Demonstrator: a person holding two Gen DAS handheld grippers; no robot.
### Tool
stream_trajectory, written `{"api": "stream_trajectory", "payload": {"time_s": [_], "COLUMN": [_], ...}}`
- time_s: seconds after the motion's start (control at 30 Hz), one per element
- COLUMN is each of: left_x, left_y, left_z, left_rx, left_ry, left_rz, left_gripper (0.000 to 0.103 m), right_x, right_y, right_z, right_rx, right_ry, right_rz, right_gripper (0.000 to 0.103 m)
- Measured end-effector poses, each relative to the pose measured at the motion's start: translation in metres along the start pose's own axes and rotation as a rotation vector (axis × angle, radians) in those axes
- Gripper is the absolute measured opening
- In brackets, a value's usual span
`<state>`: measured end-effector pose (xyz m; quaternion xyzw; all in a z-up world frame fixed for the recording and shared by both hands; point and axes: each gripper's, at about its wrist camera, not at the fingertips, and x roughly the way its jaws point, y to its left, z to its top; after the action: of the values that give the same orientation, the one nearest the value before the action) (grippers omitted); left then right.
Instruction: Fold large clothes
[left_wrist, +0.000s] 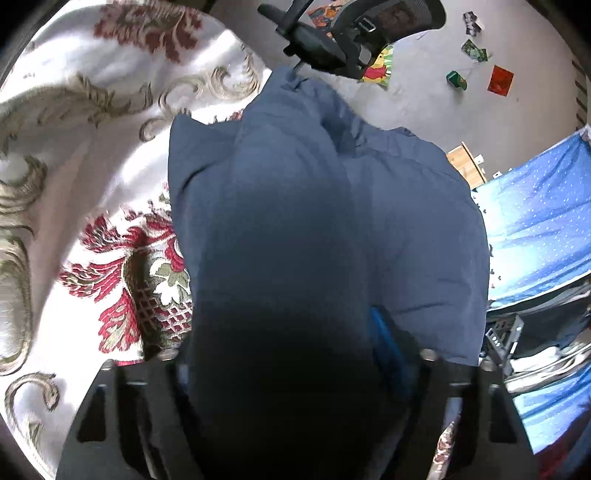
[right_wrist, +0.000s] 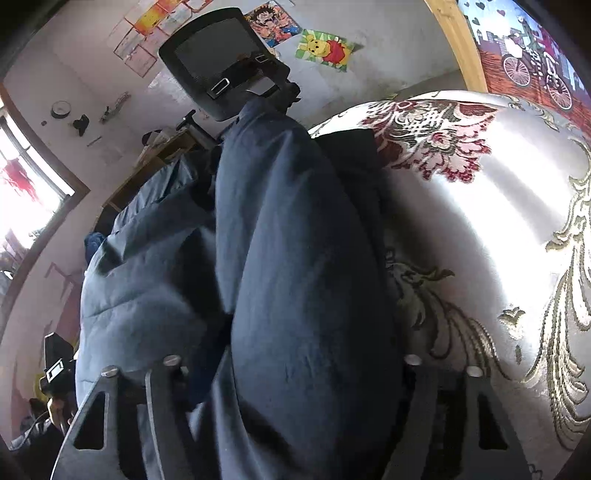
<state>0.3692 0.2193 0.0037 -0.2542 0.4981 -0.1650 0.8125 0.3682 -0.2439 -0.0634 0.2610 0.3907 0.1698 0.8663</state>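
A dark blue padded jacket (left_wrist: 314, 221) lies bunched on a white bedspread (left_wrist: 92, 129) with red and gold flowers. In the left wrist view a thick fold of it fills the space between the fingers of my left gripper (left_wrist: 291, 350), which is shut on it. Only the blue pad of one finger (left_wrist: 386, 343) shows at the fabric's edge. In the right wrist view a long puffy roll of the jacket (right_wrist: 295, 240) runs up from my right gripper (right_wrist: 295, 362), which is shut on it, over the bedspread (right_wrist: 480, 221). The fabric hides the fingertips.
A black mesh office chair (right_wrist: 221, 62) stands just beyond the jacket's far end, also in the left wrist view as a chair (left_wrist: 332, 40). A blue dotted cloth (left_wrist: 535, 221) lies to the right. A wooden desk (right_wrist: 147, 173) and a bright window (right_wrist: 26, 199) sit at the left.
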Motion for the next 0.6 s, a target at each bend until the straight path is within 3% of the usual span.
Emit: {"api": "stream_trajectory", "payload": {"time_s": [0.1, 0.2, 0.37, 0.6], "left_x": [-0.004, -0.010, -0.014, 0.011], "left_y": [-0.015, -0.034, -0.074, -0.146], "left_z": [-0.003, -0.007, -0.008, 0.010], "left_rx": [0.016, 0.038, 0.102, 0.189], "left_ry": [-0.041, -0.095, -0.171, -0.262], "left_rz": [0.040, 0.098, 0.139, 0.035], "left_gripper": [0.042, 0.028, 0.019, 0.018], "right_x": [-0.005, -0.013, -0.037, -0.088], "right_y": [0.009, 0.024, 0.047, 0.059], "right_z": [0.001, 0.002, 0.007, 0.020], "right_rx": [-0.031, -0.088, -0.168, -0.273], "right_ry": [-0.013, -0.052, -0.165, -0.379], "right_rz": [0.013, -0.001, -0.006, -0.085], "right_gripper": [0.033, 0.020, 0.014, 0.013]}}
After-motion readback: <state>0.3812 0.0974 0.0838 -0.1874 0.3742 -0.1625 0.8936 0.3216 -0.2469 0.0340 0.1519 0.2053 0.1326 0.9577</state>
